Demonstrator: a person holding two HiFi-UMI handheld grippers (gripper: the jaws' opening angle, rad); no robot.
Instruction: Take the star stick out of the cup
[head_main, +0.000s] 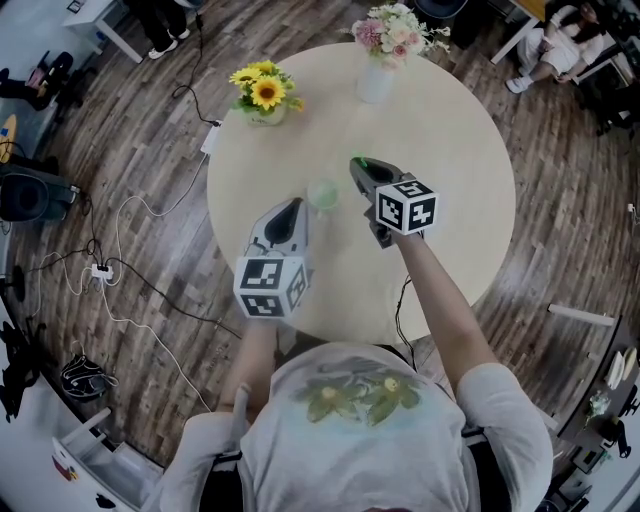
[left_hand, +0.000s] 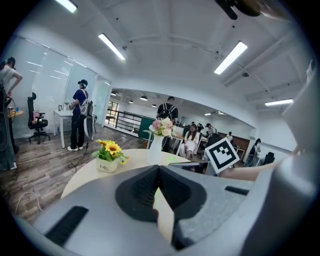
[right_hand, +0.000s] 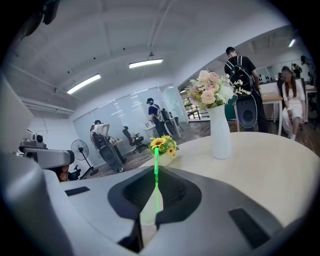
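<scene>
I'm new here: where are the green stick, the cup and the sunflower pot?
green stick (right_hand: 156, 170): right gripper view, its shaft.
cup (head_main: 322, 193): head view, its open top.
sunflower pot (head_main: 264, 116): head view, its white side.

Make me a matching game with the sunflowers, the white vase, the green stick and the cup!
1 sunflowers
2 white vase
3 green stick
4 cup

A holds pink flowers
B pinched in the jaws of the right gripper
C yellow, in a small pot
D pale green, standing on the table

Pairs: 1-C, 2-A, 3-B, 4-D
</scene>
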